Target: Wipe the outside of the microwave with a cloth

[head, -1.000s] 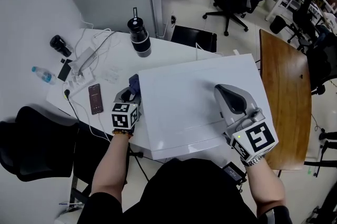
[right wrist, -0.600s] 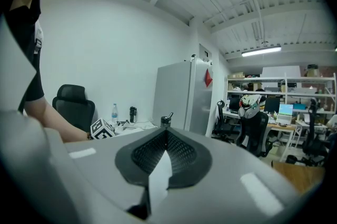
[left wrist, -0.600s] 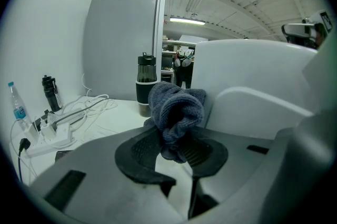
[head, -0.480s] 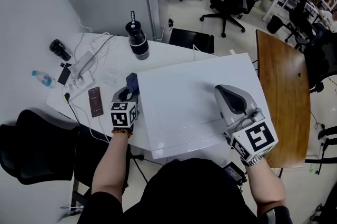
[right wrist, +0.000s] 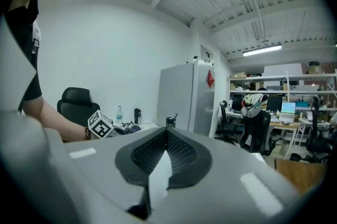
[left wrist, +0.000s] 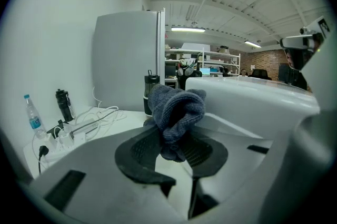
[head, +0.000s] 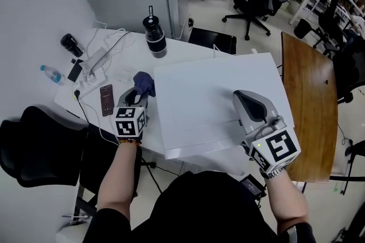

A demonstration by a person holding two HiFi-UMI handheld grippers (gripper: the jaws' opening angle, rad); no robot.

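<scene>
The left gripper (left wrist: 174, 152) pinches a bunched dark-blue terry cloth (left wrist: 175, 107) just left of the white boxy microwave (head: 217, 99) — soft, light and floppy, probably best held by its gathered middle. The right gripper (head: 251, 106) — tongs pressed together, empty — sits over the top's right side.

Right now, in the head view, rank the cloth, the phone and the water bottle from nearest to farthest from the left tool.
1. Cloth: pinched in the left tool.
2. Phone: lying just to its left.
3. Water bottle: far left.
</scene>
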